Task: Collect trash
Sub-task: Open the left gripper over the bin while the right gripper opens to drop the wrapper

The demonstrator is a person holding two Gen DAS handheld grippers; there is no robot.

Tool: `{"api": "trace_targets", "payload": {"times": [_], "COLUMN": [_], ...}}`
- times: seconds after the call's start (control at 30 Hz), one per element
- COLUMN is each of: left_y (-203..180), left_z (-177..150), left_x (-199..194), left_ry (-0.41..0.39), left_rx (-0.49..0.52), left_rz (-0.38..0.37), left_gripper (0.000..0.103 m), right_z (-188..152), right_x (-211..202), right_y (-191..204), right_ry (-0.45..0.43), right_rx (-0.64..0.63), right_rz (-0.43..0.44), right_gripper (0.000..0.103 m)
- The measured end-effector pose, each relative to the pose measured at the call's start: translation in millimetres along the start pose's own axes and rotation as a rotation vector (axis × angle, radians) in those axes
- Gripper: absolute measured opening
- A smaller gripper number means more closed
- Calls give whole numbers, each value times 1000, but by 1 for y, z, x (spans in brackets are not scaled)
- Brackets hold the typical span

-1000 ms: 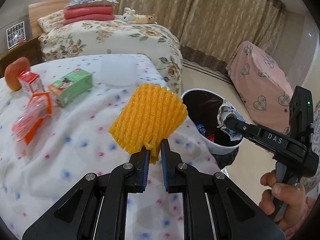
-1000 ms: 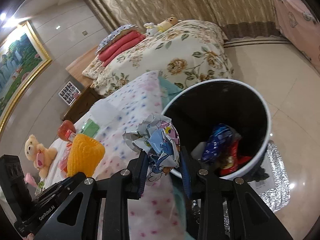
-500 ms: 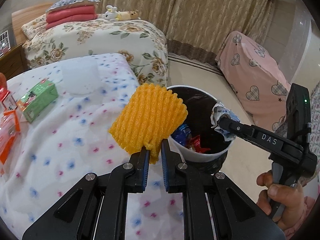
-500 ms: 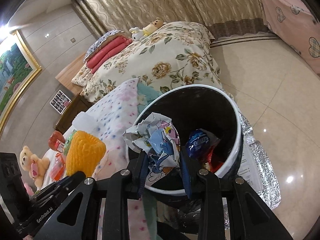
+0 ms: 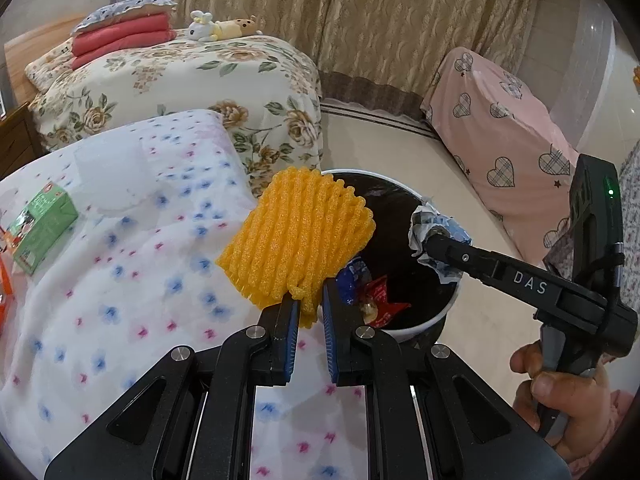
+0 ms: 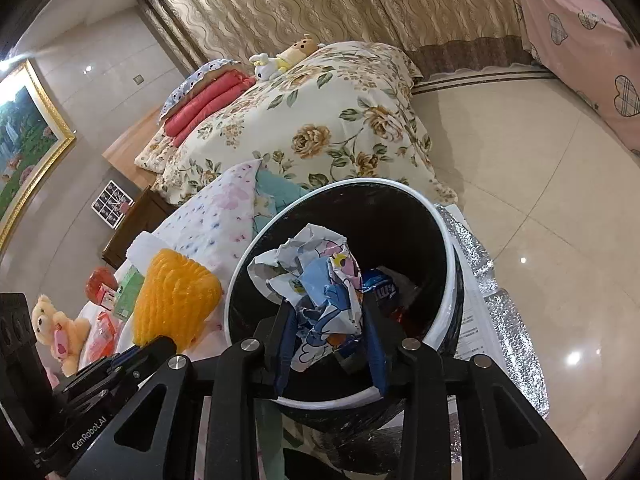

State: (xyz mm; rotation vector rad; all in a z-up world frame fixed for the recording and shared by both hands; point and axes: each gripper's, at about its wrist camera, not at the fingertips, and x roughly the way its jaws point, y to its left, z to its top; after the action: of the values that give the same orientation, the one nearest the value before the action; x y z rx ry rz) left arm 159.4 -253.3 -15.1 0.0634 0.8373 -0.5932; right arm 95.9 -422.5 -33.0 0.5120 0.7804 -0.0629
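Observation:
My left gripper (image 5: pixel 307 309) is shut on an orange foam fruit net (image 5: pixel 298 238) and holds it over the bed's edge, just left of the bin. My right gripper (image 6: pixel 326 314) is shut on a crumpled cartoon-print paper wrapper (image 6: pixel 316 280) and holds it over the open mouth of the white-rimmed black trash bin (image 6: pixel 442 240). The bin (image 5: pixel 448 304) holds blue and red wrappers (image 5: pixel 370 286). The right gripper with the paper (image 5: pixel 434 236) also shows in the left wrist view, and the foam net (image 6: pixel 174 294) shows in the right wrist view.
A green carton (image 5: pixel 40 232) and orange packaging (image 5: pixel 5 280) lie on the dotted bedspread (image 5: pixel 120 264). A teddy bear (image 6: pixel 60 324) sits at the left. A floral bed (image 5: pixel 192 76), a pink covered sofa (image 5: pixel 508 140) and a silver mat (image 6: pixel 500 304) surround the bin.
Both grippers have moved toward the bin. The paper wrapper now hangs over the bin's mouth and the foam net is near its left rim.

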Motion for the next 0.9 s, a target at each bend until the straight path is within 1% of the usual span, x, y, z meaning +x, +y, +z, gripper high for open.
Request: {"api": "trace_targets", "payload": {"times": [0.5,0.53,0.6,0.63,0.67,0.7,0.73,0.77,0.83,0.87,0.9], "left_y": [-9,-10,-11,-12,-12,-12,-10,-10,-6,-4,-2], "left_z": [9,9,10,9,9,9,8,8,6,5,3], "left_x": [19,19,20,19,19,18,17,16,14,12,11], "left_ry": [29,30,31,30,28,23,19,17,17,16,14], "left_rx": [7,8,14,14,13,10,6,2,-7,-12,-19], "left_rz": [-2,-3,-7,-6,-3,1,5,7,11,15,19], "left_gripper": [11,13,18,24,33,37,42,45,49,53,54], "right_z": [8,9,10,11,12,12,12,12,12,11,11], "right_x": [7,8,8,8,9,9,9,9,7,7,6], "right_y": [-7,-8,-9,-11,-12,-13,-13,-14,-15,-14,-14], "right_ry": [20,21,23,25,27,30,28,26,20,18,14], "right_rx": [11,11,17,23,26,28,31,32,37,40,43], "right_rz": [-9,-10,-10,-9,-10,-13,-13,-13,-12,-11,-7], "right_gripper": [36,37,44,45,48,53,55,60,62,65,68]}}
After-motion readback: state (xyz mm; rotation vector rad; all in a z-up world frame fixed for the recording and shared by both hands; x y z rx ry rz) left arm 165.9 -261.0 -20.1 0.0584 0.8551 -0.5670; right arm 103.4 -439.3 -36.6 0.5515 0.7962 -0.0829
